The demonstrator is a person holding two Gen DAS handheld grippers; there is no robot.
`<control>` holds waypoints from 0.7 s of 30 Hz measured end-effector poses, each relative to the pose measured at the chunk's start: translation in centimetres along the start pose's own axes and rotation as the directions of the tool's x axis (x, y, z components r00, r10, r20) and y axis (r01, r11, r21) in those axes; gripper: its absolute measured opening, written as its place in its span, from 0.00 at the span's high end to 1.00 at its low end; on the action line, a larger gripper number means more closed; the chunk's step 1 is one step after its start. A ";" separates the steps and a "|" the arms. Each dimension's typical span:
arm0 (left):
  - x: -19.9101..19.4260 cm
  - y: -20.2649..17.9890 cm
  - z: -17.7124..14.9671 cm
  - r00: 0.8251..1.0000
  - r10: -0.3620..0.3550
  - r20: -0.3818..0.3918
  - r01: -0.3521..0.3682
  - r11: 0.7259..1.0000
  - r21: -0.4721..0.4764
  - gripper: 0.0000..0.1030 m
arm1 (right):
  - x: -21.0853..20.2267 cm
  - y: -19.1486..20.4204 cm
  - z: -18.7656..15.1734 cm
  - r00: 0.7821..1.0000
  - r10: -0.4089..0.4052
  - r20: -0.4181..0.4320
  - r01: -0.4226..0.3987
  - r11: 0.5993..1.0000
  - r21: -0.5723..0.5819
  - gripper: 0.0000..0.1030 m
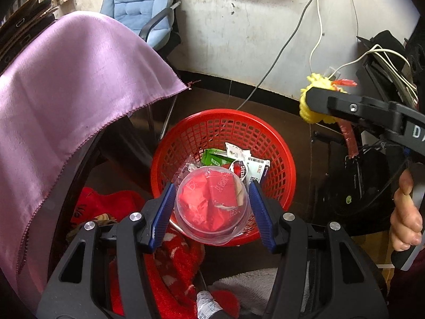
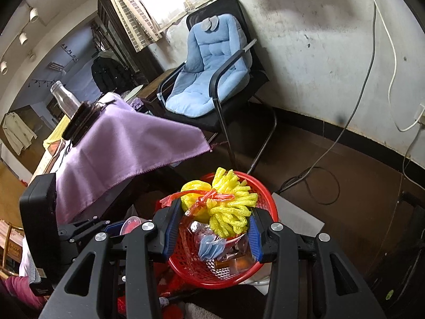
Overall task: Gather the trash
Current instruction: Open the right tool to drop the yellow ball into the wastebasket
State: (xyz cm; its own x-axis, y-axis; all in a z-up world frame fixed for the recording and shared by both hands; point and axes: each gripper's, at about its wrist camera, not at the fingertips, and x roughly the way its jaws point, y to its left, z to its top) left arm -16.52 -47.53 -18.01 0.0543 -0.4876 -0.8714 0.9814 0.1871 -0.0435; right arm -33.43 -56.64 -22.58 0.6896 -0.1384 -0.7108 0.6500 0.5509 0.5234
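Above red basket point(image 1: 276, 143), cup-gripping tongs point(image 1: 212, 207)

Between the left tongs' point(image 1: 212, 207) blue ribbed pads sat a clear plastic cup point(image 1: 212, 235) stuffed with red paper. Beyond it stood a red lattice plastic basket point(image 1: 281, 159). The right tongs point(image 2: 211, 228) held a yellow foam netting bundle point(image 2: 231, 212) tied with red plastic. Left of both tongs hung a plain lilac cloth point(image 1: 79, 93).

Cup point(image 1: 212, 204) above basket point(image 1: 281, 159)

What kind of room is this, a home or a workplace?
Most likely a lived-in room at home: a chair with a blue cushion by the wall, a purple cloth draped over furniture, and a red trash basket on the floor.
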 end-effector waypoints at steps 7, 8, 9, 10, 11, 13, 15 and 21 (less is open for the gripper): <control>-0.1 0.0 -1.0 1.000 0.009 -0.003 -0.009 1.000 0.006 0.45 | 1.9 0.5 -0.7 0.998 0.024 -0.050 -0.024 1.000 -0.007 0.58; -0.1 0.1 -1.1 1.000 0.009 -0.004 -0.009 1.000 0.005 0.45 | 2.2 0.8 -0.9 0.998 0.027 -0.060 -0.027 1.000 -0.009 0.58; -0.1 0.2 -1.2 1.000 0.010 -0.003 -0.010 1.000 0.003 0.45 | 2.4 0.9 -1.0 0.997 0.029 -0.065 -0.030 1.000 -0.011 0.58; -0.2 0.3 -1.2 1.000 0.011 -0.002 -0.011 1.000 0.001 0.45 | 2.7 1.1 -1.0 0.997 0.031 -0.072 -0.032 0.999 -0.014 0.58; -0.2 0.3 -1.3 1.000 0.012 0.000 -0.012 1.000 0.002 0.45 | 2.9 1.3 -1.1 0.997 0.032 -0.077 -0.034 0.999 -0.017 0.58; -0.3 0.4 -1.4 1.000 0.018 0.008 -0.018 1.000 0.004 0.45 | 3.3 1.4 -1.2 0.996 0.033 -0.085 -0.035 0.999 -0.021 0.58; -0.4 0.3 -1.5 1.000 0.023 0.013 -0.023 1.000 0.007 0.45 | 3.8 1.6 -1.4 0.995 0.034 -0.096 -0.036 0.999 -0.023 0.58; -0.3 0.3 -1.6 1.000 0.025 0.014 -0.026 1.000 0.010 0.45 | 4.7 1.5 -1.5 0.994 0.030 -0.108 -0.032 0.999 -0.023 0.57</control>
State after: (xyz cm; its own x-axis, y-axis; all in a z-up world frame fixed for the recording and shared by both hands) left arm -16.52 -45.98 -18.57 0.0819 -0.4949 -0.8651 0.9814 0.1914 -0.0166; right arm -29.72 -55.18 -25.84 0.6702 -0.0324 -0.7415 0.6201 0.5735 0.5354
